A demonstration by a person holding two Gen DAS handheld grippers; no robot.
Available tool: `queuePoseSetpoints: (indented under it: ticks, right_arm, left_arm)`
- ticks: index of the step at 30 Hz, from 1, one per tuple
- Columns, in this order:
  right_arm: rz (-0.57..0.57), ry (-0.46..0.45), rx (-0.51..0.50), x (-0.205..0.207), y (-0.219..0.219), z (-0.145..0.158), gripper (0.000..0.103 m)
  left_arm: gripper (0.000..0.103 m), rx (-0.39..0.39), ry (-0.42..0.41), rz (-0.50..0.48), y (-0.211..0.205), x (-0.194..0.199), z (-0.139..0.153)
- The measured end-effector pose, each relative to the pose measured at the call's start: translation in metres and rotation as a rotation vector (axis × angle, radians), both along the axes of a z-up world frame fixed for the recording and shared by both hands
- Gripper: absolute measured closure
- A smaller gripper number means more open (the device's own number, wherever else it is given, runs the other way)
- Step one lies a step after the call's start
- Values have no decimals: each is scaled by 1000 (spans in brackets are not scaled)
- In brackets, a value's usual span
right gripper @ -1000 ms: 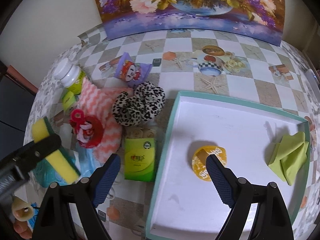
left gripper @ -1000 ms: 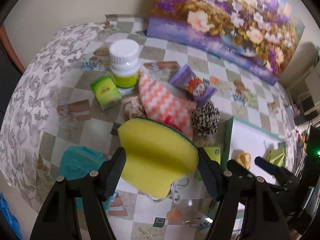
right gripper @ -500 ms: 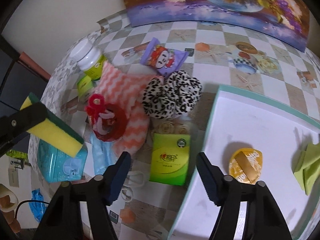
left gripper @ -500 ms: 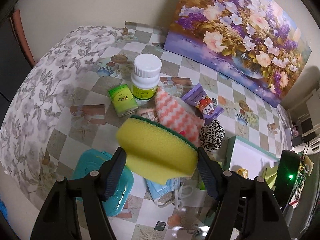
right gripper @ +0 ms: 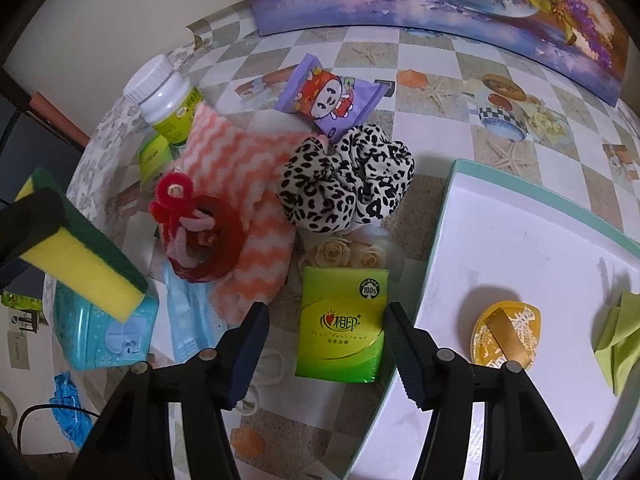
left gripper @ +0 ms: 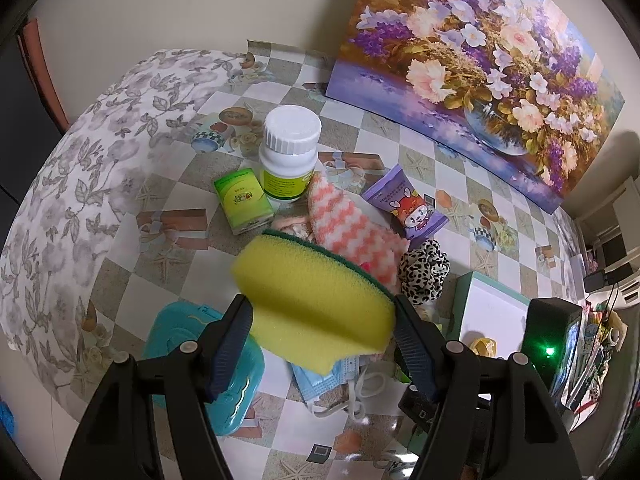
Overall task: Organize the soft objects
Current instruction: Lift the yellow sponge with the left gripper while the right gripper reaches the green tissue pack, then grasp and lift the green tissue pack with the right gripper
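The left claw (left gripper: pixel 322 344) is gripping a yellow sponge (left gripper: pixel 316 300) with a green scouring back, its two pads pressing on the sponge's ends and holding it in the air above the clutter near the counter's (left gripper: pixel 132 240) left edge. In the right wrist view the same sponge (right gripper: pixel 84 264) is hanging over a teal wipes pack (right gripper: pixel 104 332).

The right claw (right gripper: pixel 324 344) is pointing steeply down with its jaws closing. A green tissue pack (right gripper: pixel 342 328) is lying flat on the counter between them, and the pads are not yet pressing on it. That pack is sitting just beside the left rim of a white tray (right gripper: pixel 452 216) with a teal border, which is holding a yellow round puff (right gripper: pixel 506 334) and a folded green cloth (right gripper: pixel 618 336).

Behind the tissue pack a leopard scrunchie (right gripper: pixel 348 180) is resting against a pink zigzag cloth (right gripper: pixel 248 176), on which a red hair tie (right gripper: pixel 200 224) is lying. A white bottle (right gripper: pixel 166 98) and a purple snack packet (right gripper: pixel 332 98) are standing farther back.
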State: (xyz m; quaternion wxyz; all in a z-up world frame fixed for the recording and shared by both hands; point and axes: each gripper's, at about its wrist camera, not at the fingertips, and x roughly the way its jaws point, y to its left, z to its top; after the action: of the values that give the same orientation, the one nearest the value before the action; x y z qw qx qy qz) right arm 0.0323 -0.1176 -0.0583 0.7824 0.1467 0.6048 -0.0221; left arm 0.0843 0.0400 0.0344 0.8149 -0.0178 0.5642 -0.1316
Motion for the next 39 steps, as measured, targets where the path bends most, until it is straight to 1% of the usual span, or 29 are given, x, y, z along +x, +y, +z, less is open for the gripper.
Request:
queuePoseSetpoints:
  ticks: [3,4,9,10,12,17,20,28,39]
  right_arm:
    - [16,-5,51,1,4,0,40]
    - [15,-6,62,2,5,0,42]
    - [19,23,-1,3,7,-5,43]
    - [24,24,-13,4,8,-6,46]
    - [29,28,-27,5,9,-6,48]
    - [50,56,-32,4,18,-15,50]
    - [65,72,-55,5,22,-20,52]
    - [63,67,-58,3,18,-19,52]
    - [71,61,-71,-2,25,-27,53]
  left_arm:
    - [31,5,2,-3,-2,1,-2]
    - [31,6,3,-4,-2,1,-2]
    - [31,10,7,-10,-3,0,-4]
    - [31,10,8,-11,-3,0,-4]
    - [31,12,10,-12,-3,0,-4]
    - [31,16,13,-16,-4,0,-5]
    - [31,18,13,-18,-4,0,-5]
    - [31,19,15,-17,-5,0,-6]
    - [31,34,25,-29,-11,0,-11]
